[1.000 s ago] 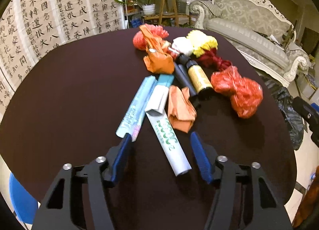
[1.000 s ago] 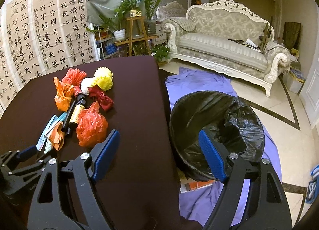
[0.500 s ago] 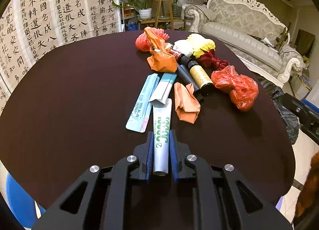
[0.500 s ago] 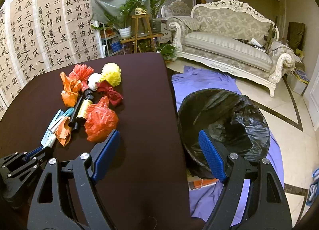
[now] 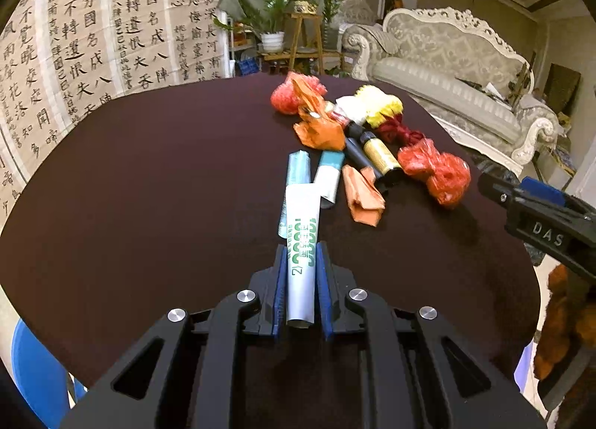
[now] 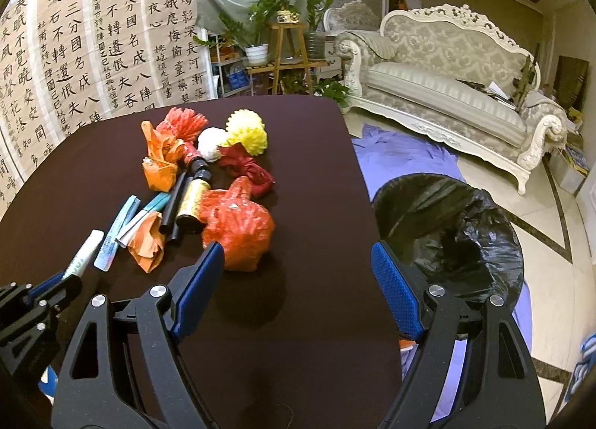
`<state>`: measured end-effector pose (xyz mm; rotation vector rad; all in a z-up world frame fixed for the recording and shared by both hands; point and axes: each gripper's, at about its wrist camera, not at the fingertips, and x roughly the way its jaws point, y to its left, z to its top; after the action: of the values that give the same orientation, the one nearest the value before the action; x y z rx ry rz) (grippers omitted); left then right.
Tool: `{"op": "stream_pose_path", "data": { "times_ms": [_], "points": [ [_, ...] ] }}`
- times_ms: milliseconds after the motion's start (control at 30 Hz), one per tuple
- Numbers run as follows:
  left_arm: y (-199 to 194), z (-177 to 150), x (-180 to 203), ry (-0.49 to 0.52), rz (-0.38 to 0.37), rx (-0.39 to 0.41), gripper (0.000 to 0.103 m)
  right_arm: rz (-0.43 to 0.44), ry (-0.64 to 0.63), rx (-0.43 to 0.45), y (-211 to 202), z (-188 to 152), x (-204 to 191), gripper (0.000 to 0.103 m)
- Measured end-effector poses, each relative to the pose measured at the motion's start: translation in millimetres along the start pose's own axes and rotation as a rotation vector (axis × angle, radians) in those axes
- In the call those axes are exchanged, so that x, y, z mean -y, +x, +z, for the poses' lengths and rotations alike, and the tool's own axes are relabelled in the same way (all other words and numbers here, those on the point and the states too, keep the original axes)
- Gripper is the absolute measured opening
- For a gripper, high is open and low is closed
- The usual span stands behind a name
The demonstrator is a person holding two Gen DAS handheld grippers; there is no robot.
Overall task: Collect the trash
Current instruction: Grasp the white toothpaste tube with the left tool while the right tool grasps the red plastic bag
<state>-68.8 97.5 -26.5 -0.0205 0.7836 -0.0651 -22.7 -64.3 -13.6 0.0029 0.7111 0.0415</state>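
The left gripper (image 5: 301, 280) has its blue pads clamped on the lower end of a white tube (image 5: 302, 239) printed with green lettering; the tube's flat crimped end points away from the gripper, over the dark brown table (image 5: 149, 183); whether that end rests on the surface cannot be told. In the right wrist view the same tube (image 6: 82, 254) projects from the left gripper (image 6: 61, 276) at the lower left edge.

The right gripper (image 6: 298, 280) stands with its fingers wide apart and nothing between them; one blue pad (image 6: 199, 289) is just in front of a crumpled red plastic bag (image 6: 238, 229), the other is over the table edge, towards the bin.

Remaining trash lies in a cluster on the table beyond the tube: a light blue flat packet (image 5: 298, 172); a white-and-teal tube (image 5: 329, 177); a crumpled orange wrapper (image 5: 363, 196); a black bottle with a gold label (image 5: 378, 153); an orange bag (image 5: 318, 127); a yellow foam net (image 5: 380, 105); a red foam net (image 5: 285, 99); a dark red crumpled piece (image 5: 396, 129).

A bin lined with a black bag (image 6: 450, 231) stands on the floor just beside the table's right edge, on a purple cloth (image 6: 402, 153); its mouth is open.
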Motion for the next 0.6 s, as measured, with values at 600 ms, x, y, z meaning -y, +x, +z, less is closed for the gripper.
{"op": "stream_pose_path", "data": {
  "times_ms": [600],
  "points": [
    [19.0, 14.2, -47.0, -0.097, 0.093, 0.018, 0.016, 0.04, -0.038, -0.06, 40.3, 10.5, -24.0, 0.065]
  ]
}}
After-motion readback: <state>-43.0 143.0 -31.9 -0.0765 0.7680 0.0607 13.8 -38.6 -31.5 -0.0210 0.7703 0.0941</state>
